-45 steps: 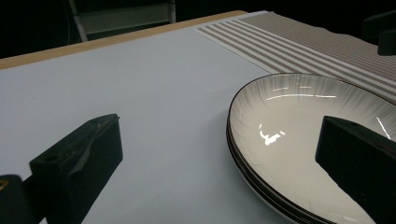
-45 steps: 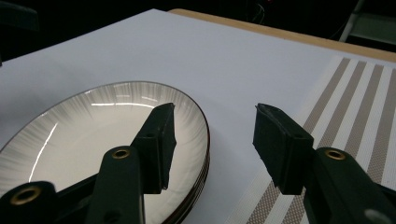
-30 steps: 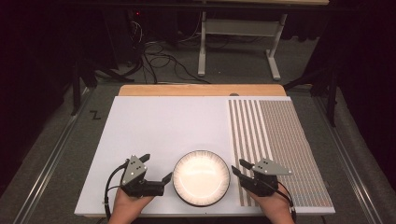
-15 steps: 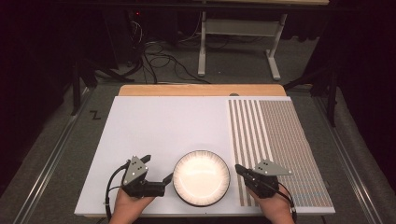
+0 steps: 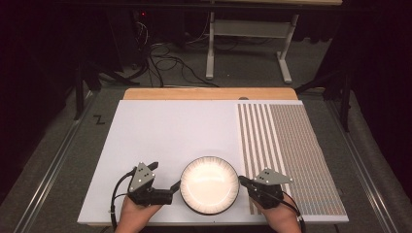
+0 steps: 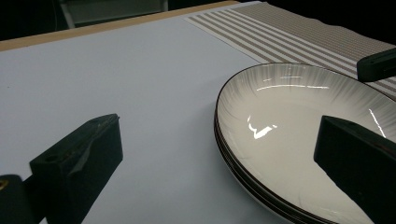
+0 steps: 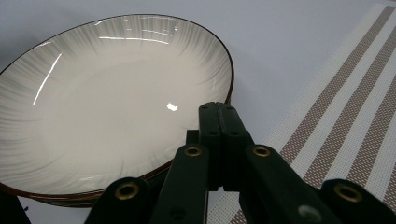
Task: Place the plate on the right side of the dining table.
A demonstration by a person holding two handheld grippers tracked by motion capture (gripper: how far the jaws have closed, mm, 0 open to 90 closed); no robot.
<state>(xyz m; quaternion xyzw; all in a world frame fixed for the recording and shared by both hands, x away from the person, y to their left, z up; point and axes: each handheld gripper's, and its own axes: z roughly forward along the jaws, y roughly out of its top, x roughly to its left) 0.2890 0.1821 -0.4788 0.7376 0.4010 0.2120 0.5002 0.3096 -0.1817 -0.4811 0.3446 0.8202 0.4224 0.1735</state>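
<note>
Two grippers flank a white plate (image 5: 209, 185) with a dark rim in the high view, near the table's front edge. The left gripper (image 5: 165, 183) sits just to the plate's left with its jaws standing apart, one tip close by the rim. The right gripper (image 5: 243, 181) sits just to the plate's right, its tip at the rim; its jaws have just been closing and now lie together. Ahead of both tools the white board (image 5: 175, 131) lies bare up to a wooden strip (image 5: 209, 93). Beyond the right gripper a striped mat (image 5: 291, 150) runs to the board's right edge. A mark like the letter Z (image 5: 99, 120) shows on the grey floor left of the board.

In the left gripper view the two black jaws are wide apart, with nothing pressed between them. The plate (image 6: 299, 140) lies toward the right jaw, and its edge shows stacked rims, so more than one plate may be there. Bare board lies between and ahead of the jaws.

In the right gripper view the jaws meet flat together with nothing clamped, their tip over the plate's (image 7: 112, 102) near rim. The striped mat (image 7: 345, 121) lies to their right.
</note>
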